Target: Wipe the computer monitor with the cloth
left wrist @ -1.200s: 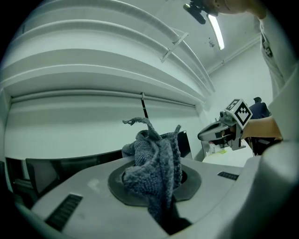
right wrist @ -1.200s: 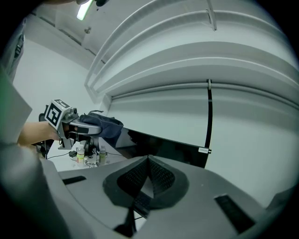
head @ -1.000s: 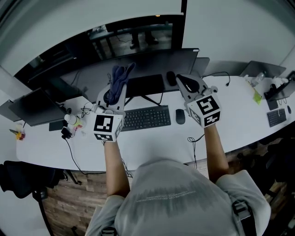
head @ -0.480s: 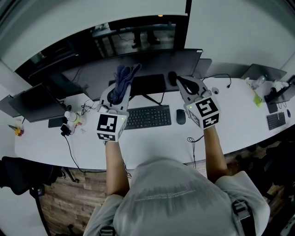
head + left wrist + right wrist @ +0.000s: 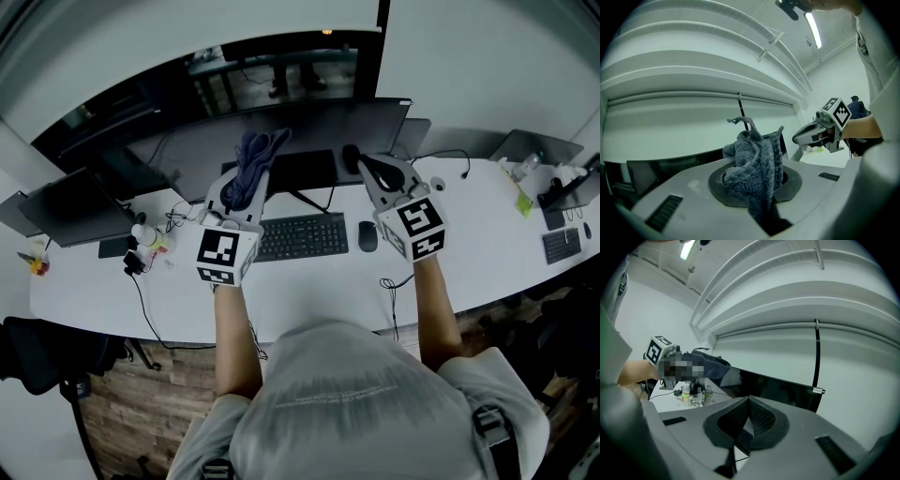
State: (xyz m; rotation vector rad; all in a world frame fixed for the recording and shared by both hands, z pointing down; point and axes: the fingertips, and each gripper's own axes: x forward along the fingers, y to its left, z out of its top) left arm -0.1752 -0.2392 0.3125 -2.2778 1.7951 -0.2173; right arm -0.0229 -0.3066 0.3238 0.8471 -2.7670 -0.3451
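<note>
2 grippers are raised over the long white desk (image 5: 309, 291), both aimed at the wide, dark, flat-screen computer monitor (image 5: 319, 127) that stands behind the black keyboard (image 5: 295, 239) and the dark oval mouse (image 5: 367, 236). Your left gripper (image 5: 242, 192) is clenched on the crumpled blue-grey terry cloth (image 5: 757, 161). The left gripper view shows the fabric bunched between the pads and standing up above them in loose folds. In the head view that bundle (image 5: 255, 155) sits in front of the screen's left half, though no view shows whether it touches the glass yet. Your right gripper (image 5: 373, 173) grasps nothing: its ribbed pads (image 5: 759, 420) meet at the tips with only desk behind them, and it hangs near the monitor's right part, well apart from the cloth. By my reading you are at the approach, with the cloth in hand and wiping not yet begun. The next move calls for bringing the loose folds flat against the screen with light pressure, then sweeping sideways across it. Keep the hard jaw tips off the panel, and watch that the thin screen does not rock on its stand.
</note>
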